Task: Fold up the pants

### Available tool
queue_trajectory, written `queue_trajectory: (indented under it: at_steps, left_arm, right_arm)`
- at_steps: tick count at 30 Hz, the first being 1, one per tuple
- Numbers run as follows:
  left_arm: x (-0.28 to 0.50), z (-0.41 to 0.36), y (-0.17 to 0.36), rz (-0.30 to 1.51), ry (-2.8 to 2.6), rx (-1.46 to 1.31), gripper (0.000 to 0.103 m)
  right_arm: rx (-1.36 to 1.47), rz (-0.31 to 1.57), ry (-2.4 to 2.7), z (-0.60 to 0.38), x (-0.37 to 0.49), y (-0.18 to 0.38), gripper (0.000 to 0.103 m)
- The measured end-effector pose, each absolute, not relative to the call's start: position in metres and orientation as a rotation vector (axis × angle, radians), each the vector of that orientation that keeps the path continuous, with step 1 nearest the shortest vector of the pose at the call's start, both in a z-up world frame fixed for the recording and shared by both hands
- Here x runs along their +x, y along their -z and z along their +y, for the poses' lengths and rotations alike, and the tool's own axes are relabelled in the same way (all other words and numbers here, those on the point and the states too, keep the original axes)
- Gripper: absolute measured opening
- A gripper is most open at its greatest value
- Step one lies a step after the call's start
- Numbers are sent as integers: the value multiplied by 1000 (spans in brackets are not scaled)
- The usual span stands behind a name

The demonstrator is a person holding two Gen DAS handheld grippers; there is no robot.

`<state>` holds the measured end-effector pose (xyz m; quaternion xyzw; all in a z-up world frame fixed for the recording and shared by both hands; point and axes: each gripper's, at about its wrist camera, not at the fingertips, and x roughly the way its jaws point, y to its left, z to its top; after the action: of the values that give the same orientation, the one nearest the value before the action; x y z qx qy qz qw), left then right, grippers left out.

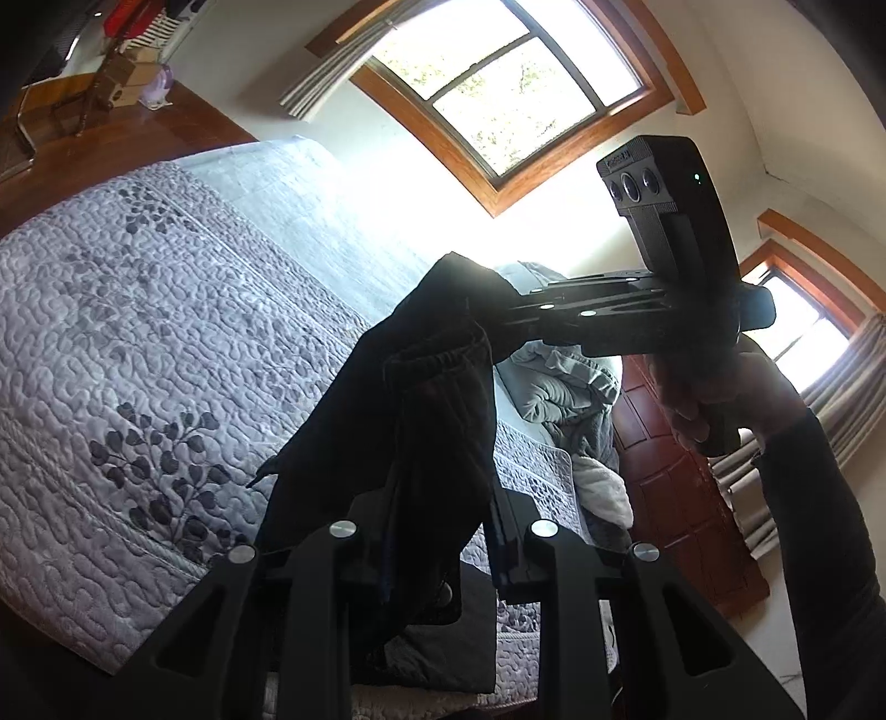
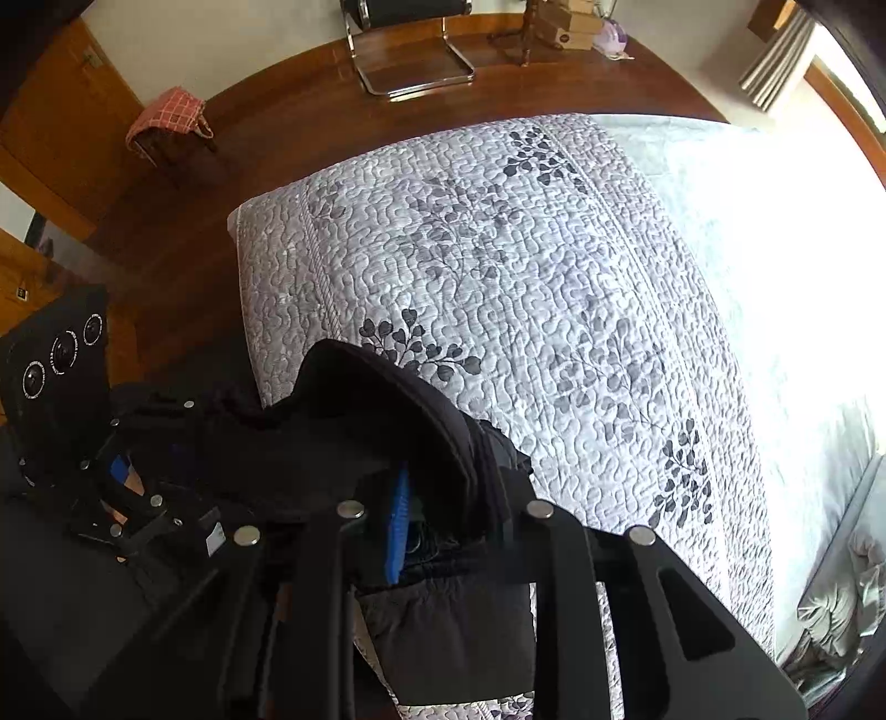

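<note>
My left gripper [image 1: 443,559] and right gripper [image 2: 443,526] each pinch the black pants [image 1: 421,387], held up above the near edge of the bed [image 1: 138,332], cloth sagging between them. Grey leaf-print quilt [image 2: 554,277] is bare below. Rumpled grey bedding [image 1: 570,387] lies far right. Chair [image 2: 410,50], red-checked stool [image 2: 169,113] stand on the wood floor [image 2: 310,127] beyond.

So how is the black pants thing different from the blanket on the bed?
The black pants are plain; the quilt is pale grey with leaf prints. The pants hang bunched in the air, pinched by the left gripper and right gripper; the quilt lies spread flat. Both are soft cloth.
</note>
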<state>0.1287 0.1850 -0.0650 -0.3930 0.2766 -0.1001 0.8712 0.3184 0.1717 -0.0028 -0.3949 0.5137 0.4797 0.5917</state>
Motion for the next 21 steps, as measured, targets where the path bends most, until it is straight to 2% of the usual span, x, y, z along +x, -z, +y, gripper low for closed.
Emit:
queue_trajectory:
  at_steps: [12,21]
  left_arm:
    - [148,89,43,635,322,-678,25]
    - [163,9,50,706,412,-562,25]
  right_arm:
    - [-797,1159,-1036,57,317,-16,20]
    - [-774,1144,-963,-33,309,-4,16]
